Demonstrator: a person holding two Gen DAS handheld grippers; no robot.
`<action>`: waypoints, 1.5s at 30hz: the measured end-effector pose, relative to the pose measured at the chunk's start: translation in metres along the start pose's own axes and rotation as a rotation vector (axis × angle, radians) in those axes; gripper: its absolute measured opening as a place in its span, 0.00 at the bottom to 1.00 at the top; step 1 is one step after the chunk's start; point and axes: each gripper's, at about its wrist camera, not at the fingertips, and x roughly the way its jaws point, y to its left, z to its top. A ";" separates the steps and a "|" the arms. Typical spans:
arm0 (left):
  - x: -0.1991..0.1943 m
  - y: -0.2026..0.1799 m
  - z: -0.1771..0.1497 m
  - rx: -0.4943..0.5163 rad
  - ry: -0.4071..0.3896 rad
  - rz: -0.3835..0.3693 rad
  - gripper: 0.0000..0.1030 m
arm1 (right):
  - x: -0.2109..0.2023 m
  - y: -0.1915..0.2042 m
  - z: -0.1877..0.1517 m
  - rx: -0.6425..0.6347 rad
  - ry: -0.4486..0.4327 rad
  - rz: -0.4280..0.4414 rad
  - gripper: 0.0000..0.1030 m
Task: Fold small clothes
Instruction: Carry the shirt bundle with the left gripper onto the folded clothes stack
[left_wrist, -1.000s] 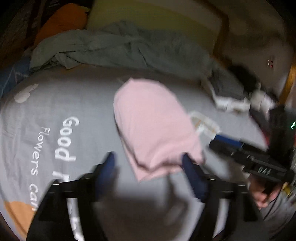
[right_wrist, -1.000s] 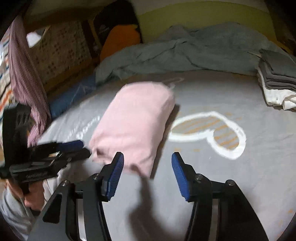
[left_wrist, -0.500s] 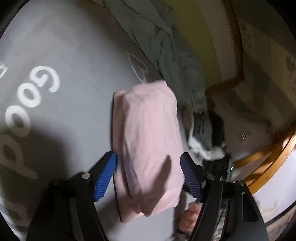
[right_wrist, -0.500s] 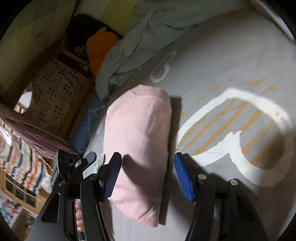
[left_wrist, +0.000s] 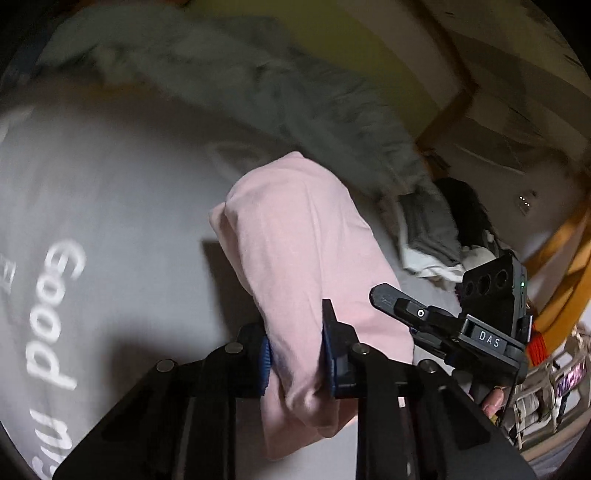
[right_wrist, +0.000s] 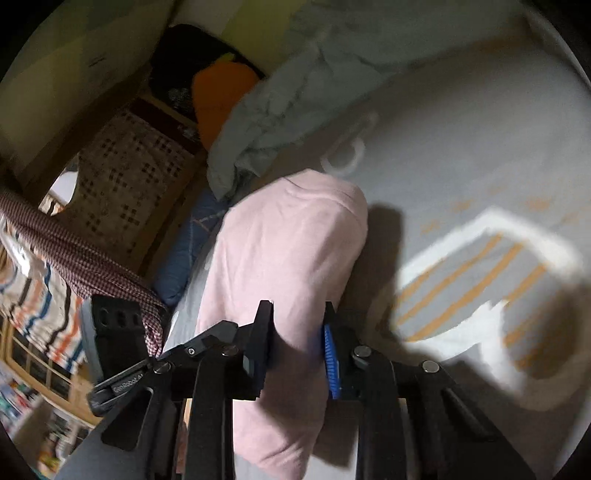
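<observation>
On the grey bedsheet (left_wrist: 110, 206), seen from the left wrist, the left tool (left_wrist: 295, 354) has just closed and pinches the near end of the folded pink garment (left_wrist: 295, 236); the right tool (left_wrist: 424, 317) sits just beside it.

From the right wrist, the right tool (right_wrist: 295, 347) has likewise just closed, pinching the garment's near end, with a crumpled grey-green blanket (right_wrist: 295, 96) beyond.

Folded pink garment (left_wrist: 295, 251), both ends pinched
</observation>
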 end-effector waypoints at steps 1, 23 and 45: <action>0.000 -0.010 0.006 0.019 -0.009 -0.017 0.21 | -0.013 0.005 0.007 -0.014 -0.024 -0.002 0.25; 0.202 -0.255 0.113 0.260 -0.130 -0.397 0.23 | -0.284 -0.080 0.167 -0.085 -0.507 -0.233 0.26; 0.294 -0.250 0.097 0.347 -0.168 -0.289 0.47 | -0.252 -0.159 0.182 -0.229 -0.551 -0.583 0.43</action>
